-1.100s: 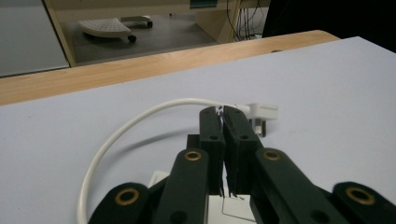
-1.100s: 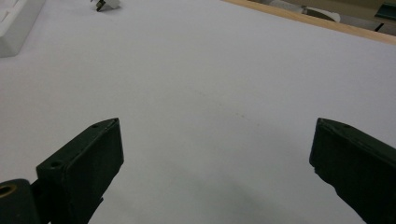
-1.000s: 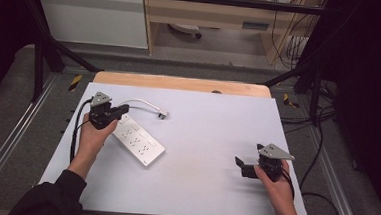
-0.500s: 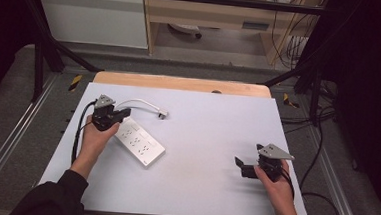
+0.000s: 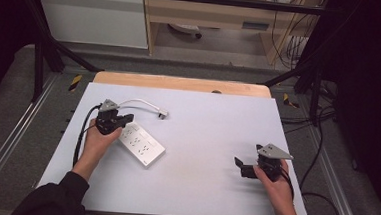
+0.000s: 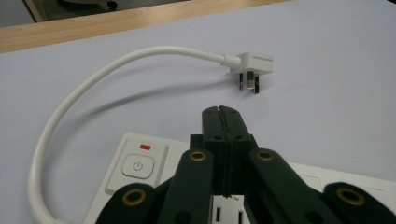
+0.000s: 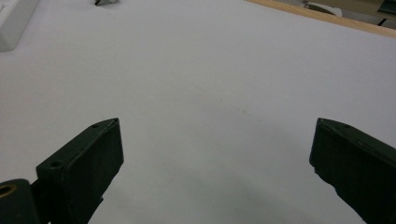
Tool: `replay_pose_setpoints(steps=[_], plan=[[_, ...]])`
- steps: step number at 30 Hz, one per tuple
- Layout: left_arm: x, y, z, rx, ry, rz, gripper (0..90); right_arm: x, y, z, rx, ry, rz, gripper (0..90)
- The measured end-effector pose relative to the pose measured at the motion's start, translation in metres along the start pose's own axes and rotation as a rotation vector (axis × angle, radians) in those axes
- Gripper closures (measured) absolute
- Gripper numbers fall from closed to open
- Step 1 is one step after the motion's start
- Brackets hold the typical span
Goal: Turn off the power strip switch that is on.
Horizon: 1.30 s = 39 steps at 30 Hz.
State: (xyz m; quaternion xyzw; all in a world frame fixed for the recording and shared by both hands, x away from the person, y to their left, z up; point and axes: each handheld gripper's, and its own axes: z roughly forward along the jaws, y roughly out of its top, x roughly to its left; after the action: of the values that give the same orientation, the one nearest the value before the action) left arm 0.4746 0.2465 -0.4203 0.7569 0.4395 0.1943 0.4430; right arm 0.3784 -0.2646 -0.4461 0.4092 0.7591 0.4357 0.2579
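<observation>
A white power strip (image 5: 140, 143) lies slanted on the left half of the white table top (image 5: 207, 123). Its short white cable (image 5: 136, 103) arcs to a white plug (image 5: 162, 114) that rests on the table. My left gripper (image 5: 126, 117) hovers over the switch end of the strip, jaws pressed together with nothing between them. In the left gripper view the shut gripper (image 6: 222, 112) sits above the strip (image 6: 140, 163), beside its power button (image 6: 138, 165), with the plug (image 6: 250, 65) beyond. My right gripper (image 5: 238, 164) rests at the right, open (image 7: 215, 154) over bare table.
A wooden board edge (image 5: 180, 83) runs along the table's far side. Metal frame rails (image 5: 6, 141) flank the table, and loose black cables (image 5: 317, 205) lie on the floor at the right. A corner of the strip (image 7: 14, 21) sits at the right gripper view's top left.
My left gripper has shifted slightly toward the right over the strip's switch end. The right gripper has kept still.
</observation>
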Motion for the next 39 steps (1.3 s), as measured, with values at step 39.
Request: replay_pose_setpoints(steps=[39], plan=[[-0.014, -0.01, 0.009, 0.085, -0.036, 0.048, 90.0, 0.0, 0.0, -0.001, -0.002, -0.001, -0.003, 3.2]])
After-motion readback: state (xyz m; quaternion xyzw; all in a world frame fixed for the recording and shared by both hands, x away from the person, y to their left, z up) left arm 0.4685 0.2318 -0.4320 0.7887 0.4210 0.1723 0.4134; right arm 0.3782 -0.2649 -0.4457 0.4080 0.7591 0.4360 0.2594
